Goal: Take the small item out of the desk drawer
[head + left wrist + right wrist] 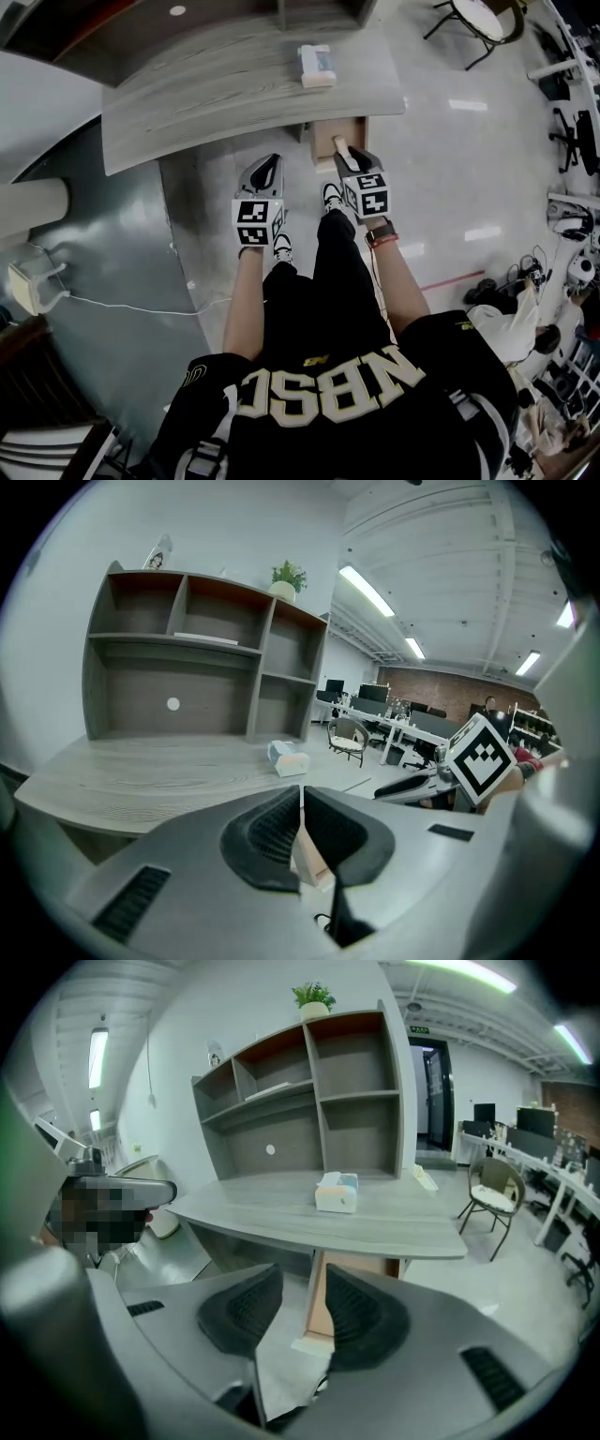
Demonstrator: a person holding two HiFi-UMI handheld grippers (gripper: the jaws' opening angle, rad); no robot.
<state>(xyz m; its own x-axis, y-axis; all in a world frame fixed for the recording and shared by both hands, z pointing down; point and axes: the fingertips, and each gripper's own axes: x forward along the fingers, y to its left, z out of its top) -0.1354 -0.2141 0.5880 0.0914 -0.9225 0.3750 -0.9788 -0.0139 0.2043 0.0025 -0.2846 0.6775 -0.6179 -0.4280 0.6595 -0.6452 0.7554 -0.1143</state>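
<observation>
The left tongs (271,164) are held pressed together, with only a hairline slit left between the dark ribbed pads and nothing gripped. The right tongs (345,150) are held spread, and nothing is pinched between them. In the right gripper view, only the floor and the tan wooden drawer unit (366,1266) are seen through the gap.

Both tongs are held out in front of the person, side by side and apart. They are pointed towards the front edge of the grey wood-grain table (216,94). In the head view the tips of the right tongs are seen over the drawer unit, which juts out from under the table's edge. The left tongs are seen over the glossy pale floor (450,187) beside it.

The small item cannot be made out in any view, and it cannot be told whether the drawer is pulled out.

A white and pale blue tissue box (317,66) is set on the table top. A grey open shelf unit (187,667) stands at the back of the table, with a small green potted plant (287,577) on its top.
</observation>
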